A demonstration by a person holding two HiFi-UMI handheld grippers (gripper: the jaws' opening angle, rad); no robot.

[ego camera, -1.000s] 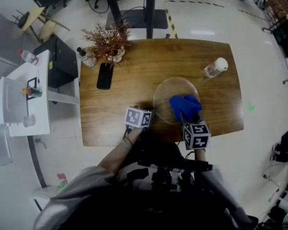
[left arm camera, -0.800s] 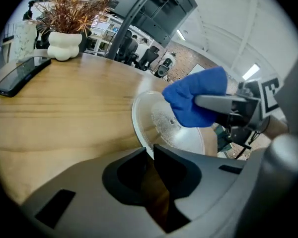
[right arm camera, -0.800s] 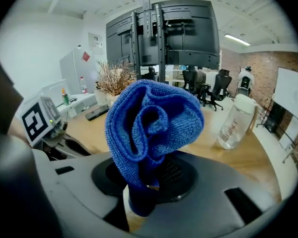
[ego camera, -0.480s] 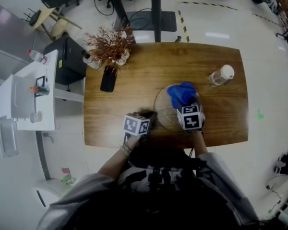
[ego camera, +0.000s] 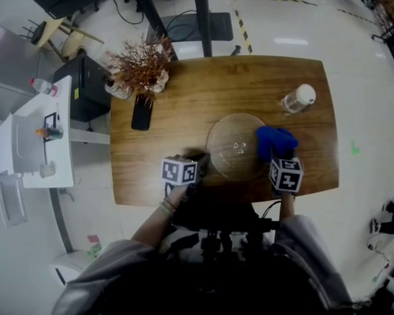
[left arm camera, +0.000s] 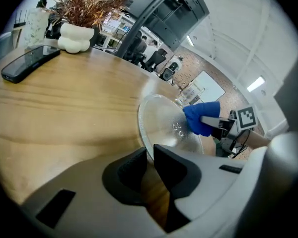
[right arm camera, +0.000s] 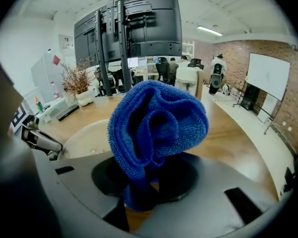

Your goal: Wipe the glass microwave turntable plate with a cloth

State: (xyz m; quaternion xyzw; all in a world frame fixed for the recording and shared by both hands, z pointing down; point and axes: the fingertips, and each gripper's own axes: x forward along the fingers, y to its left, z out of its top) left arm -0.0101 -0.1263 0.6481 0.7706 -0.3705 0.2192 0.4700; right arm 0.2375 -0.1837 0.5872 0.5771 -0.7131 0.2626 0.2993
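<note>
Since half a second ago, the blue cloth [ego camera: 276, 141] has slid from the middle of the glass turntable plate [ego camera: 235, 146] to its right rim, carried by the right gripper [ego camera: 276, 156]. On the wooden table [ego camera: 184, 97], a black phone [ego camera: 142, 112] lies at the far left, beside a vase of dried branches [ego camera: 142, 63]. The left gripper [ego camera: 202, 164] is clamped onto the plate's left rim. The plate lies flat near the table's front edge. The right gripper pinches the bunched cloth tightly. A clear bottle [ego camera: 295, 98] sits behind it, towards the table's back right.
</note>
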